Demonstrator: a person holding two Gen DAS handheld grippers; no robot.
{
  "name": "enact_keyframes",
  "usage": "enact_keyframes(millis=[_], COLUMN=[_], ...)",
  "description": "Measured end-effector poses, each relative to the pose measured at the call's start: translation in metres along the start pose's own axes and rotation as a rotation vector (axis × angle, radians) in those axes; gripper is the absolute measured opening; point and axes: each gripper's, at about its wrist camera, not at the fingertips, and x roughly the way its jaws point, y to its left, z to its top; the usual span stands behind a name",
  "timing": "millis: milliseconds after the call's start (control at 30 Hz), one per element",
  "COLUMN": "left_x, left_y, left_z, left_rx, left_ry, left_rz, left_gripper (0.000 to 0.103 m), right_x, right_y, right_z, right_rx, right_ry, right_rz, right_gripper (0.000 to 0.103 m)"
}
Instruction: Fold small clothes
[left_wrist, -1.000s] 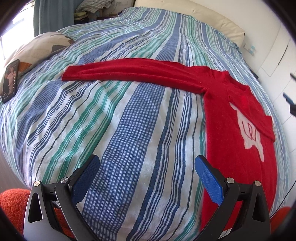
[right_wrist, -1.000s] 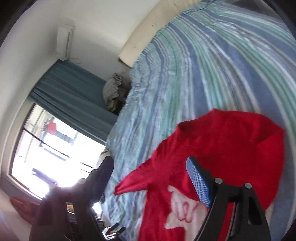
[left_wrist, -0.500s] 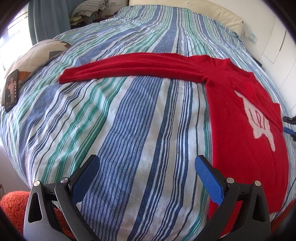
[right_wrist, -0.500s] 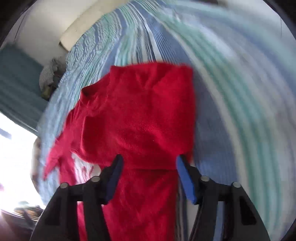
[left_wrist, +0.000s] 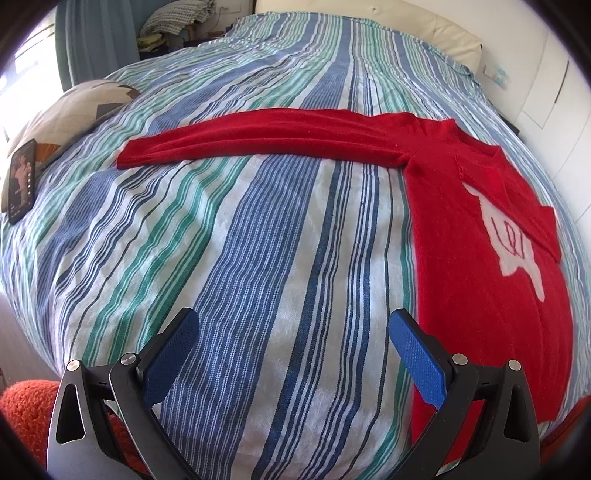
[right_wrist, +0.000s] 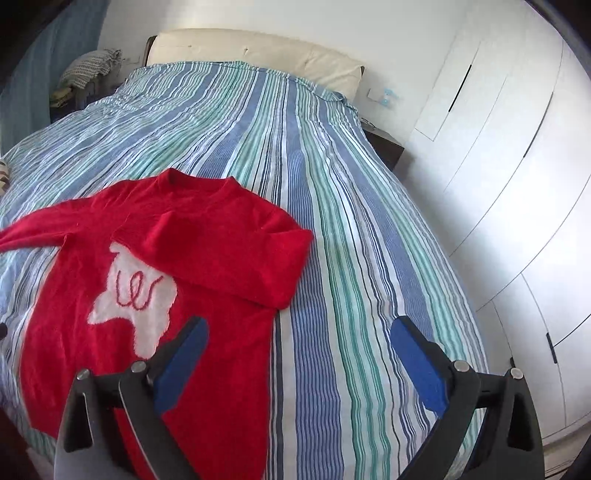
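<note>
Fuzzy red knit sweater (right_wrist: 207, 258) lies flat on striped woven bedspread (right_wrist: 332, 221), one sleeve folded across its chest, other stretched straight. Right gripper (right_wrist: 299, 338), jaws just opened, empty; left gripper (left_wrist: 293, 332) spread, empty.

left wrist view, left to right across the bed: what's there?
phone → patterned pillow → outstretched sleeve → sweater body with the white patch
</note>
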Motion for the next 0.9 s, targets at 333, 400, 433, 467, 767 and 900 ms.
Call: enact_keyframes(millis=[333,400,433,467,767,900], left_x=[0.002,0.002,0.001,0.001,0.004,0.006], left_y=[0.005,0.004,0.003,0.003,0.005,0.004], left_z=[0.000,-0.001,-0.001,-0.002,-0.003,-0.003], left_rx=[-0.021,-0.014,-0.011,-0.009,-0.018,-0.013], left_ry=[0.010,0.010,0.010,0.011,0.024,0.029], left_rz=[0.008,0.011,0.013,0.014,0.024,0.028], left_gripper=[0.103,0.103,0.103,0.103,0.103,0.103], right_x=[-0.039,-0.042,-0.042,-0.042,-0.043,-0.043], right_y=[-0.006,-0.008,-0.009,-0.010,-0.016,-0.020], right_z=[-0.008,-0.008,-0.009,-0.009,-0.011,-0.010], right_rx=[-0.035,-0.032,-0.031,-0.030,-0.019,-0.008], right_ry=[-0.024,-0.022,-0.018,-0.016,-0.005,0.002], right_rz=[-0.087,-0.086,-0.085,-0.086,-0.123,-0.123], right_gripper=[0.100,0.101,0.101,0.101,0.101,0.102])
